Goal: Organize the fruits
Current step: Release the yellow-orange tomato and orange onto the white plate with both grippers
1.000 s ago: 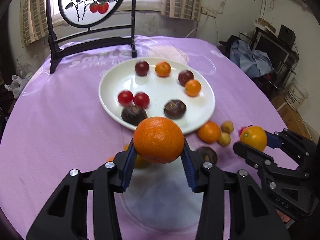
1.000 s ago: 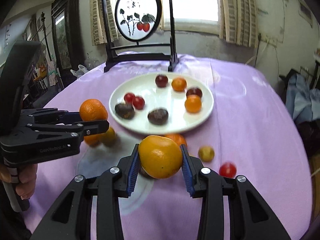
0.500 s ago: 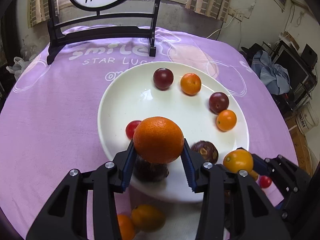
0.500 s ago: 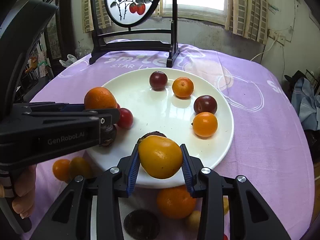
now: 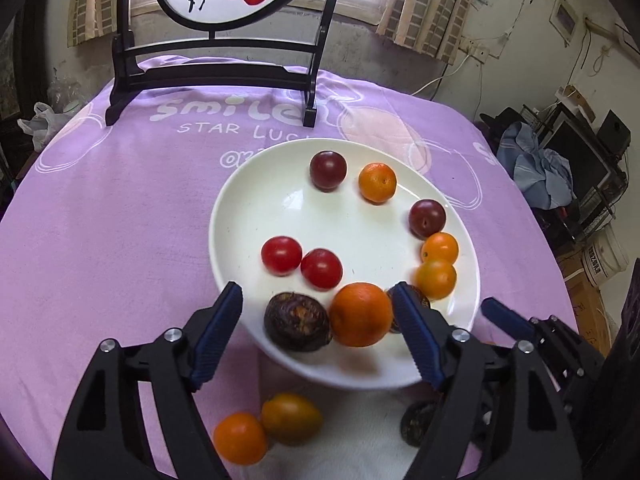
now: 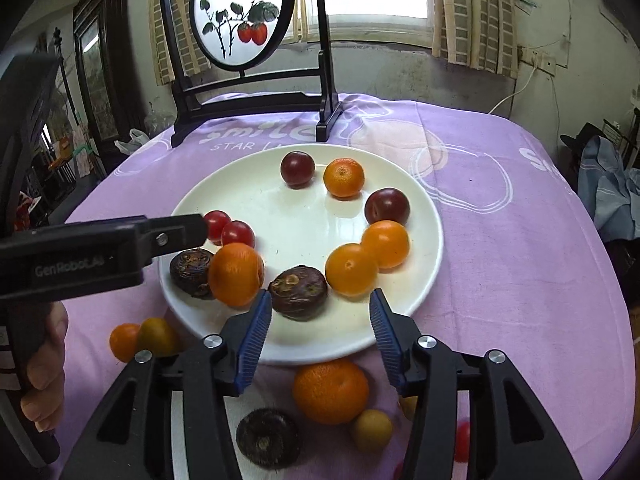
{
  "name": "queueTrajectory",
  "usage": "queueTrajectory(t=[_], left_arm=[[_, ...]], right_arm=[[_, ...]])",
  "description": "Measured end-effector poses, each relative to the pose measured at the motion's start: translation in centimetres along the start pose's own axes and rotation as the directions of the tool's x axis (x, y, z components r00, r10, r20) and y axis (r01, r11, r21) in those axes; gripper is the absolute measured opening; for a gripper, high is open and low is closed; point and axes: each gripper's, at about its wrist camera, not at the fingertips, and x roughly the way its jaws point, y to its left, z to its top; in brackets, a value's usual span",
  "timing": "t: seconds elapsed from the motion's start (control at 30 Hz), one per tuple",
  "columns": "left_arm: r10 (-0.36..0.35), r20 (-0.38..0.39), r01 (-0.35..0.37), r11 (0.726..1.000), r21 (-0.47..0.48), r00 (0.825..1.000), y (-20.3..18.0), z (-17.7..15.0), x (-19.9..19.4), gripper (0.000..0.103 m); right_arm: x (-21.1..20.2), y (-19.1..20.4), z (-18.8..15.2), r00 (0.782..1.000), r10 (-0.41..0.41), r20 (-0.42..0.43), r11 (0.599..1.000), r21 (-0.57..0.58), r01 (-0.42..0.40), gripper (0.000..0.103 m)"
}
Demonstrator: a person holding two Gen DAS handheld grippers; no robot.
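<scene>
Left gripper (image 5: 316, 322) over near rim of white plate (image 5: 256, 196), fingers spread wide, released; large orange (image 5: 361, 314) sits between them on the plate, close against the right finger, whether touching cannot be told, and slightly blurred. Beside it on the left, a dark wrinkled fruit (image 5: 298, 322). Right gripper (image 6: 318, 326) also at near rim, fingers released and empty; yellow-orange fruit (image 6: 351, 269) lies on the plate just ahead of them, touching a second orange fruit (image 6: 386, 243). Another dark wrinkled fruit (image 6: 298, 292) on the plate in front of the right gripper's left finger. Also plated: two red tomatoes (image 5: 301, 261), two dark plums (image 5: 328, 169), a small mandarin (image 5: 377, 182). Off the plate on the purple-clothed worktop (image 5: 100, 220): a mandarin (image 6: 330, 390), a dark fruit (image 6: 267, 438), a small yellow fruit (image 6: 371, 429), and an orange-and-yellow pair (image 6: 140, 340) left of the plate. Painted screen on black stand (image 6: 248, 40) at the far edge.
</scene>
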Motion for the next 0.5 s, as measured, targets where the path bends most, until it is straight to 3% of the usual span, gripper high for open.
queueTrajectory(t=[0.2,0.27,0.5], left_arm=[[0.017,0.027,-0.018,0.999,0.032,1.000,1.0,-3.0,-2.5,0.078],[0.033,0.041,-0.035,0.998,0.046,0.999,1.4,-4.3,-3.3,0.083],[0.055,0.074,-0.061,0.995,0.081,0.996,2.4,-8.5,-5.4,0.084]], right_arm=[[-3.5,-1.5,-2.0,1.000,0.001,0.029,1.000,0.028,-0.002,0.058],[-4.7,-1.9,-3.1,0.999,-0.006,0.040,1.000,0.029,0.005,0.059],[-7.8,-3.5,-8.1,0.999,-0.042,0.021,0.997,0.062,0.040,0.059]])
